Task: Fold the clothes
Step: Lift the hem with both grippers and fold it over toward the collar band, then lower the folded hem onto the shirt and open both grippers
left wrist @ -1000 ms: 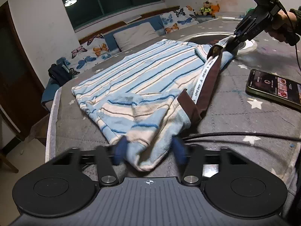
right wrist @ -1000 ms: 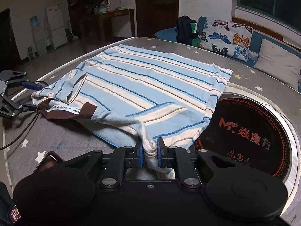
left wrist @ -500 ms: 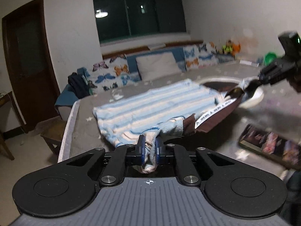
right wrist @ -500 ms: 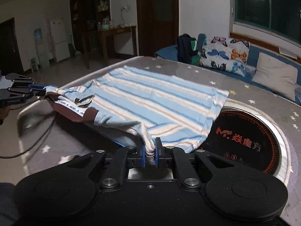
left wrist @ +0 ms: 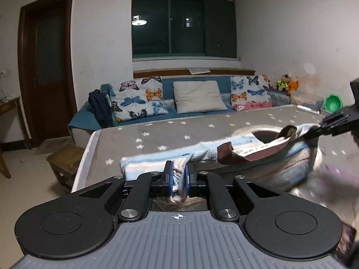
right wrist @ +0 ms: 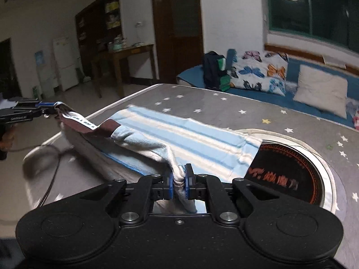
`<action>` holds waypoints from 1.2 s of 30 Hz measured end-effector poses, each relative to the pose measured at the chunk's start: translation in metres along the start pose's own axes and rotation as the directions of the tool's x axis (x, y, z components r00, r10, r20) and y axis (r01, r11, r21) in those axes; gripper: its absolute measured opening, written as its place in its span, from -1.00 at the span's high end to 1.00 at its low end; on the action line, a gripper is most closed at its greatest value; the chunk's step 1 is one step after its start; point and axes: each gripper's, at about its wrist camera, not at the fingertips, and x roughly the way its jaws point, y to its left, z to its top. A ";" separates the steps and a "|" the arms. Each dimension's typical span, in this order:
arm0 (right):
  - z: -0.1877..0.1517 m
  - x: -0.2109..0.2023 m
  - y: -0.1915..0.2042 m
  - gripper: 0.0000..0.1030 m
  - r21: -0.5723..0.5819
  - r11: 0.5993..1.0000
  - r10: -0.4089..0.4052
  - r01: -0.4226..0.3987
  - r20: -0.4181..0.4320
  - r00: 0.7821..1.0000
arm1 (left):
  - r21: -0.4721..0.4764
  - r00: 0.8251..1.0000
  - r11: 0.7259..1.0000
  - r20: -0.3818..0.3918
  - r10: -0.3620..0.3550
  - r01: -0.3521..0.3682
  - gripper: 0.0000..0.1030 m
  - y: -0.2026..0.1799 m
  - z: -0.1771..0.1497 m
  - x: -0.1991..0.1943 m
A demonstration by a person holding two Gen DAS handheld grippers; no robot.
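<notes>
Above table (left wrist: 157, 134), grippers (left wrist: 179, 177) clamping garment (right wrist: 179, 134)

Garment slung between two grippers above the table

The left gripper (left wrist: 179, 177) and the right gripper (right wrist: 179, 180) each pinch one end of the garment (right wrist: 179, 134), whose near edge hangs off the table (right wrist: 258, 109) while its far part lies on the tabletop. A round insert (right wrist: 291, 168) sits in the table to the right of the garment in the right wrist view. Behind the table runs a bench with a plain cushion (left wrist: 198, 97) between butterfly pillows (left wrist: 139, 99), under the window (left wrist: 184, 24); a door (left wrist: 47, 67) stands left of it.
</notes>
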 end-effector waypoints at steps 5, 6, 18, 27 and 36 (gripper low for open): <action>0.027 0.050 -0.028 0.80 0.011 0.999 -0.037 0.038 -0.024 0.999 | -0.031 0.999 0.999 -0.027 0.019 -0.020 0.79 0.022 0.022 0.064; 0.032 0.060 -0.033 0.80 0.016 0.999 -0.045 0.045 -0.026 0.999 | -0.042 0.999 0.999 -0.033 0.025 -0.026 0.79 0.027 0.026 0.076; 0.054 0.165 -0.082 0.80 0.091 0.990 -0.103 0.111 -0.087 0.991 | -0.164 0.984 0.982 -0.160 0.072 -0.099 0.78 0.076 0.038 0.194; 0.039 0.187 -0.094 0.56 0.140 0.973 -0.168 0.186 -0.129 0.977 | -0.201 0.961 0.962 -0.244 0.133 -0.184 0.42 0.088 0.026 0.222; 0.036 0.140 -0.080 0.33 0.104 0.974 -0.192 0.200 -0.081 0.978 | -0.161 0.939 0.956 -0.286 0.191 -0.244 0.23 0.084 0.019 0.180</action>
